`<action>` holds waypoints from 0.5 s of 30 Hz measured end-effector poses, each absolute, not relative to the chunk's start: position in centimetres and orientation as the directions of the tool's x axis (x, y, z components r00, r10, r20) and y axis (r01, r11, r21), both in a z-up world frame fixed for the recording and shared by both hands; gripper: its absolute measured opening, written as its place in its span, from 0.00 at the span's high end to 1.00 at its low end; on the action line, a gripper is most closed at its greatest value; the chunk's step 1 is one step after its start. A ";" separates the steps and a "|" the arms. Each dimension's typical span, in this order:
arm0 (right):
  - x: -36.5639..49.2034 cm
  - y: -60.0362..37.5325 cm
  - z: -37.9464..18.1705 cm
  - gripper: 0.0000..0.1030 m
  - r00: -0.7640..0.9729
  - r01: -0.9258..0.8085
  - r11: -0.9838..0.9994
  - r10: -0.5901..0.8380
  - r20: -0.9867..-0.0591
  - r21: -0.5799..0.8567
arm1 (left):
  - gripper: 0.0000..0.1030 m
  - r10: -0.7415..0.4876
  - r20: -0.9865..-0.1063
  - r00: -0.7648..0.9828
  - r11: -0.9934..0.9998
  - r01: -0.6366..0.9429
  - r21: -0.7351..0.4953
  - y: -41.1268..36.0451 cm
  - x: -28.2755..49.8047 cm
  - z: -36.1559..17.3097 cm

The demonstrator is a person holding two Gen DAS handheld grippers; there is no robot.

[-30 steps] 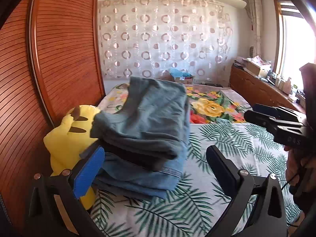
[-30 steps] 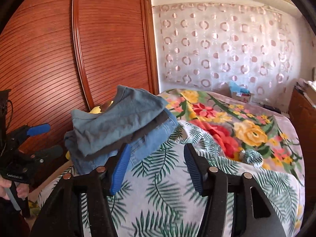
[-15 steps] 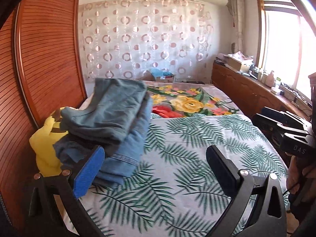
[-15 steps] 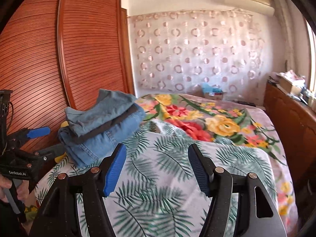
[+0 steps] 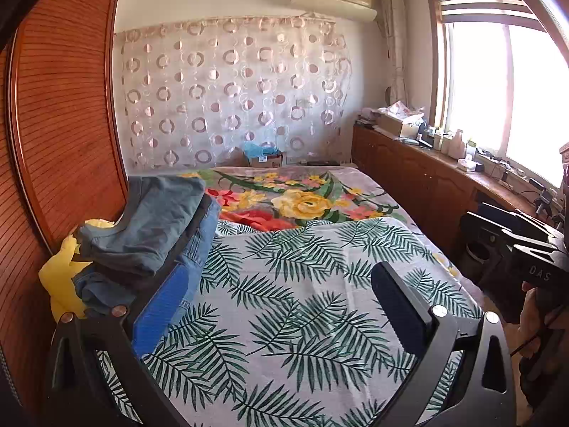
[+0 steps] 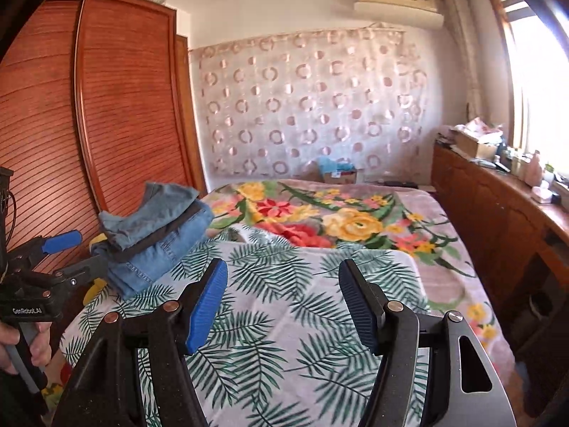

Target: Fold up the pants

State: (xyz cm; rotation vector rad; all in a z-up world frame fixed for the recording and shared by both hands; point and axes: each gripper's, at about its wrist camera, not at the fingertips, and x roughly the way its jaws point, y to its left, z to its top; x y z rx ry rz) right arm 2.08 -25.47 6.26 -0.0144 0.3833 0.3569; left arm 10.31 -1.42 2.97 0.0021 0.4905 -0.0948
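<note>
Pants: folded pile [image 5: 153, 235] of denim and grey-blue garments at the near left edge of the bed, stacked partly over a yellow plush toy [image 5: 60, 270] beside the wardrobe [image 5: 60, 135]; top piece lies slightly skewed on the blue jeans below.
Left claw [image 5: 281, 302]: mine, fingers spread wide, nothing between them; the blue pad [image 5: 160, 309] sits just in front of the pile's near corner in this view, and I cannot tell if it touches the cloth.
Right claw [image 6: 282, 302]: mine, fingers spread and empty, over the leaf-print sheet [image 6: 284, 284], well apart from the pile.
Change from a second ago: the pile filled the middle of both views then; now it sits small and to the left, and the far flowered blanket [image 5: 302, 203], window [image 5: 508, 82] and cabinet [image 5: 419, 181] have swung into sight. Both claws have drawn back from the stack and turned toward the open bed.
Change in the pile: none visible; same layers, same lean.
Meaning for the task: I judge this garment done and released, the fold holding unaided.
Work area: leaf-print sheet in front of both claws, bare of any unfolded pants in either view.
Next, as I judge it: fetch another pair if one remains; none shows here.
</note>
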 end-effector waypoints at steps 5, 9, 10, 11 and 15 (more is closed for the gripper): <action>-0.3 -24.8 6.7 0.35 0.892 -0.285 0.957 0.284 -0.353 0.050 | 0.00 -0.101 -0.433 0.896 0.995 0.102 -0.021 -2.3 8.9 4.7; -2.1 -23.7 6.8 0.33 0.905 -0.263 0.964 0.262 -0.335 0.045 | 0.00 -0.093 -0.407 0.909 0.995 0.097 -0.011 -2.6 7.9 5.7; -2.4 -23.6 6.7 0.33 0.906 -0.263 0.964 0.262 -0.333 0.042 | 0.00 -0.089 -0.401 0.912 0.996 0.093 -0.008 -2.6 7.7 5.9; -2.6 -23.3 6.6 0.33 0.907 -0.262 0.964 0.261 -0.331 0.041 | 0.00 -0.087 -0.398 0.913 0.996 0.091 -0.008 -2.6 7.6 6.0; -3.1 -22.7 6.3 0.32 0.908 -0.266 0.963 0.264 -0.326 0.040 | 0.00 -0.084 -0.389 0.917 0.996 0.086 -0.013 -2.3 7.3 6.1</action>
